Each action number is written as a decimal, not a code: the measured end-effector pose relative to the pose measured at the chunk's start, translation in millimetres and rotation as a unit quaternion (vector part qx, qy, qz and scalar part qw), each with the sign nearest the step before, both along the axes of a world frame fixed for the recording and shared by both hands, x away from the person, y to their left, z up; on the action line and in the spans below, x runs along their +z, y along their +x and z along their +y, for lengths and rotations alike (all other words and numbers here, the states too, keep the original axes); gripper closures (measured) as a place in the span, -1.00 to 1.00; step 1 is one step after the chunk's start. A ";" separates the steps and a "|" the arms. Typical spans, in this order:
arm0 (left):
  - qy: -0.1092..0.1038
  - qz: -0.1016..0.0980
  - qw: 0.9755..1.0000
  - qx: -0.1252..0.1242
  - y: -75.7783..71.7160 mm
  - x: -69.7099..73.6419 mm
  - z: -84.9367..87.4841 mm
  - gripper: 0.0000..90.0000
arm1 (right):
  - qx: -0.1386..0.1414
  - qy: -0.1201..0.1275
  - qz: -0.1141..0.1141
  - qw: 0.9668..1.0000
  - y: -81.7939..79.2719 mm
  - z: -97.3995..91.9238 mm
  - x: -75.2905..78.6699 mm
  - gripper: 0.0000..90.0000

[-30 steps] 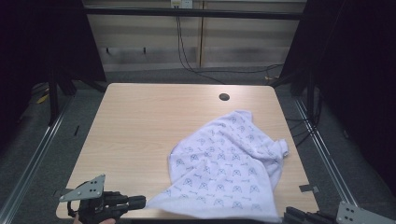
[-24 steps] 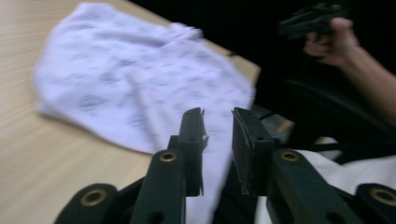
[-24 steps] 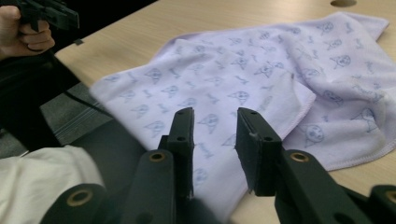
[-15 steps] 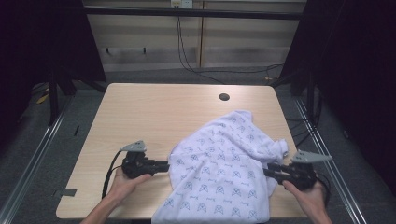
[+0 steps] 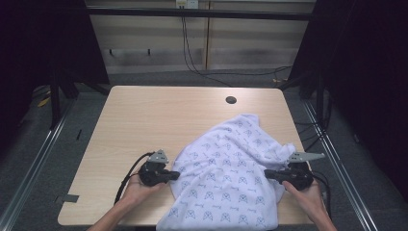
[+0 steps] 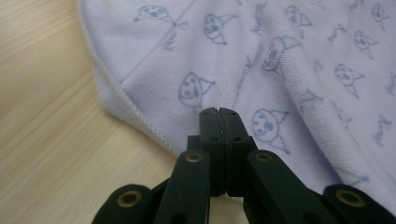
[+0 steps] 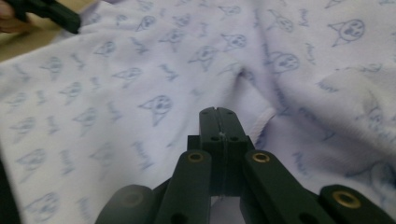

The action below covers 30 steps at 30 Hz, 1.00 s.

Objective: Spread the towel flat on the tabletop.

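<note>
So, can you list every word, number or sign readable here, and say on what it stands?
None can be read for certain.
White cotton cloth with blue cat-face print: small cursive blue word repeated between the faces, too blurred to read.
Light wooden table: no text.

Cloth (image 5: pixel 231 178) on table (image 5: pixel 144 120), between left gripper (image 5: pixel 174 175) and right gripper (image 5: pixel 267 174). Hole (image 5: pixel 231 100) in table well beyond both grippers, nearer the right one.

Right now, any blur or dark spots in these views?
High view: table evenly lit, surroundings dark. Left gripper view: patterned cloth sharp near the left gripper, softer farther off. Right gripper view: cloth soft and smeared at the left edge beyond the right gripper.
</note>
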<state>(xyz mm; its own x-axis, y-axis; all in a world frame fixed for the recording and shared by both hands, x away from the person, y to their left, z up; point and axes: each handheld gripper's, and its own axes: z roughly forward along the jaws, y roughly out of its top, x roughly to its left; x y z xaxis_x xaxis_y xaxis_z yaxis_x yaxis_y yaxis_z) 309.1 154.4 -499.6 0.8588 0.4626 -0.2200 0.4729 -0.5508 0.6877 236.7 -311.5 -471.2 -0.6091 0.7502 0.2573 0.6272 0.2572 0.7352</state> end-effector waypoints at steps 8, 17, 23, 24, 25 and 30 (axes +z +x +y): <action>0.015 -0.003 0.997 0.069 8.0 2.2 39.4 0.99 | -0.016 -0.024 -0.005 1.000 -37.1 1.6 6.9 0.62; -0.083 0.000 0.994 0.073 25.6 12.0 48.0 0.78 | 0.001 -0.003 0.029 1.000 35.0 31.7 -13.6 0.29; -0.027 0.012 0.998 0.056 22.8 -2.9 35.3 0.67 | 0.038 0.003 0.033 0.999 35.0 46.7 -18.0 0.96; -0.027 0.012 0.998 0.056 22.8 -2.9 35.3 0.67 | 0.038 0.003 0.033 0.999 35.0 46.7 -18.0 0.96; -0.024 0.011 0.998 0.052 18.1 -3.0 39.6 0.68 | 0.053 0.008 0.024 0.998 22.0 50.1 -9.6 0.98; -0.005 0.009 0.999 0.036 0.9 0.7 42.4 0.69 | 0.074 0.014 0.009 0.997 -13.5 49.5 3.6 0.98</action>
<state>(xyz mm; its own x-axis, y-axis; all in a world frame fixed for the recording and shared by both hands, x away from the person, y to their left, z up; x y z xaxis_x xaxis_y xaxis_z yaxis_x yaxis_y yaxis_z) 310.0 196.8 -498.9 0.8195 0.5204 -0.2400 0.5233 -0.5090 0.6834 223.1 -262.0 -467.6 -0.7079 0.6444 0.2893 0.5972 0.3273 0.7323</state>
